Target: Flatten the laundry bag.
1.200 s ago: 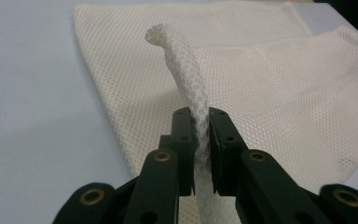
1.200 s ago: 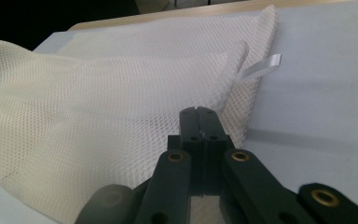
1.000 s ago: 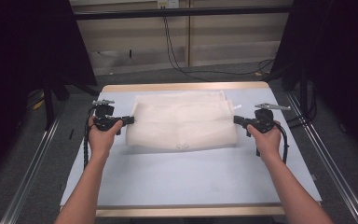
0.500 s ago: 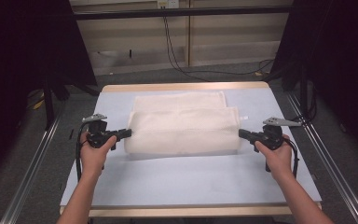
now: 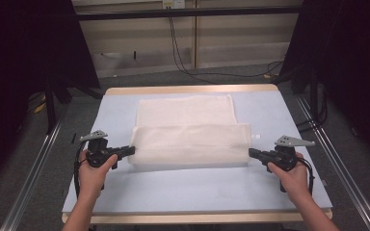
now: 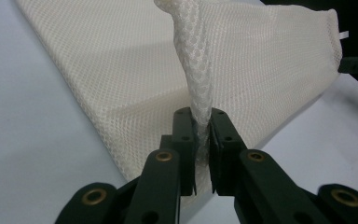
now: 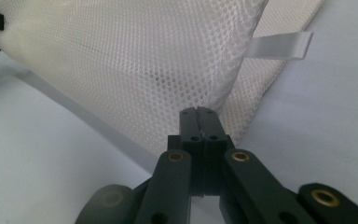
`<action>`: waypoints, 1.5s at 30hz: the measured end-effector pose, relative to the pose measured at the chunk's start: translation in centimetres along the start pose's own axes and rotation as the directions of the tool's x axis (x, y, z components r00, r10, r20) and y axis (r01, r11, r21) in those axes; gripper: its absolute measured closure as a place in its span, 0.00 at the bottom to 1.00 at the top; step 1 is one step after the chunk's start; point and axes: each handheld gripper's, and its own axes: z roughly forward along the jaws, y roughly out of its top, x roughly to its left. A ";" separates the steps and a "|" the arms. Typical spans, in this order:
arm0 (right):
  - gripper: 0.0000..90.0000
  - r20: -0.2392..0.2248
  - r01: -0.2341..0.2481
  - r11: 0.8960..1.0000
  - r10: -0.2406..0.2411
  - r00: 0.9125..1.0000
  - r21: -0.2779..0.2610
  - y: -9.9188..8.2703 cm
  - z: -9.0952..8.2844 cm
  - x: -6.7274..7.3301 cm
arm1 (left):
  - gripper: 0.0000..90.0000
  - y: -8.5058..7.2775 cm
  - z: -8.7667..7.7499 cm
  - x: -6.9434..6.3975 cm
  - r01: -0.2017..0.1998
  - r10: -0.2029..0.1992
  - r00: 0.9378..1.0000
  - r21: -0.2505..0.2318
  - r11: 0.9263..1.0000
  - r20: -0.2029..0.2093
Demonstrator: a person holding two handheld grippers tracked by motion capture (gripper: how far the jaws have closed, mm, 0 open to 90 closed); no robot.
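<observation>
A white mesh cloth (image 5: 188, 130) lies folded across the pale blue table (image 5: 197, 187), its upper layer drawn toward the near side. My left gripper (image 5: 132, 150) is shut on the cloth's near left corner. In the left gripper view a bunched ridge of the mesh cloth (image 6: 121, 60) rises from between the closed jaws of the left gripper (image 6: 200, 116). My right gripper (image 5: 251, 152) is shut on the near right corner. In the right gripper view the mesh cloth (image 7: 135, 51) lifts from the closed tips of the right gripper (image 7: 198, 112). A white label tag (image 7: 279, 45) sticks out from the cloth's edge.
The table has a wooden rim (image 5: 192, 89) at the far side. Metal rails (image 5: 33, 168) run along both sides of the table. Cables (image 5: 183, 53) hang by the back wall. Bare table surface lies between the cloth and the near edge.
Both hands have moved toward the near edge of the table and slightly down, pulling the cloth's upper layer with them. More of the lower layer lies uncovered at the far side.
</observation>
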 end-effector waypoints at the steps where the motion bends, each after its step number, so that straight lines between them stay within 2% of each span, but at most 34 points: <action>1: 1.00 -0.005 -0.003 1.000 0.003 1.000 0.002 -0.1 -0.1 0.1 | 0.92 -0.2 -0.1 -0.1 0.008 -0.008 1.000 -0.002 1.000 0.002; 9: 1.00 -0.035 -0.009 1.000 0.009 0.999 0.009 -1.2 -0.6 0.2 | 0.92 -1.3 -0.5 -0.3 0.013 -0.014 1.000 0.030 0.999 0.014; 12: 1.00 -0.031 -0.002 1.000 0.002 1.000 0.013 -1.3 -0.7 0.3 | 0.91 -1.5 -0.6 -0.4 0.004 -0.004 1.000 0.040 0.999 0.007; 14: 1.00 -0.039 0.000 1.000 0.001 0.999 0.014 -1.5 -0.8 0.4 | 0.91 -1.7 -0.6 -0.6 0.012 -0.013 1.000 0.032 0.999 0.007; 15: 1.00 -0.036 0.002 1.000 -0.001 0.999 0.017 -1.6 -1.0 0.4 | 0.91 -1.9 -0.7 -0.6 0.010 -0.010 1.000 0.048 0.999 0.007; 19: 1.00 -0.033 -0.004 1.000 0.005 0.999 0.028 -1.9 -1.3 0.2 | 0.91 -2.2 -0.8 -0.5 0.009 -0.010 1.000 0.056 0.998 0.006; 20: 1.00 -0.033 -0.010 0.999 0.011 0.999 0.034 -2.2 -1.4 0.1 | 0.91 -2.3 -0.8 -0.6 0.021 -0.021 1.000 0.050 0.999 0.006; 24: 1.00 -0.007 -0.020 0.999 0.020 1.000 0.027 -1.9 -1.4 -0.1 | 0.91 -2.3 -0.9 -0.7 0.001 -0.001 1.000 0.060 0.998 -0.003; 29: 1.00 0.077 -0.030 0.998 0.025 0.997 0.060 -1.6 -1.1 -0.9 | 0.91 -2.3 -0.9 -0.7 0.005 -0.006 1.000 0.061 0.998 0.006; 32: 1.00 0.088 -0.040 0.998 0.036 0.995 0.046 -1.4 -0.6 -1.4 | 0.91 -2.3 -0.9 -0.6 0.002 -0.003 1.000 0.062 0.998 0.013; 35: 1.00 0.083 -0.045 0.998 0.042 0.996 0.037 -1.2 -0.4 -1.5 | 0.91 -2.3 -0.9 -0.7 0.004 -0.005 1.000 0.059 0.998 0.014; 40: 0.99 0.062 -0.018 0.999 0.017 0.998 0.027 -0.8 0.0 -1.2 | 0.90 -2.4 -0.9 -0.6 0.014 -0.014 1.000 0.064 0.998 0.015; 41: 0.98 0.052 0.004 1.000 -0.004 0.999 0.007 -0.8 0.1 -1.0 | 0.89 -2.5 -0.9 -0.6 0.019 -0.020 1.000 0.060 0.998 0.016; 42: 0.98 0.042 0.005 1.000 -0.005 0.999 0.000 -0.7 0.2 -0.9 | 0.89 -2.5 -0.9 -0.7 0.015 -0.016 1.000 0.064 0.998 0.011; 43: 0.98 0.042 0.005 1.000 -0.005 0.999 0.000 -0.7 0.2 -0.9 | 0.89 -2.5 -0.9 -0.7 0.015 -0.016 1.000 0.064 0.998 0.011; 45: 1.00 0.013 0.019 1.000 -0.019 1.000 0.003 -0.7 0.2 -0.7 | 0.87 -2.5 -0.9 -0.8 0.015 -0.016 1.000 0.067 0.998 0.020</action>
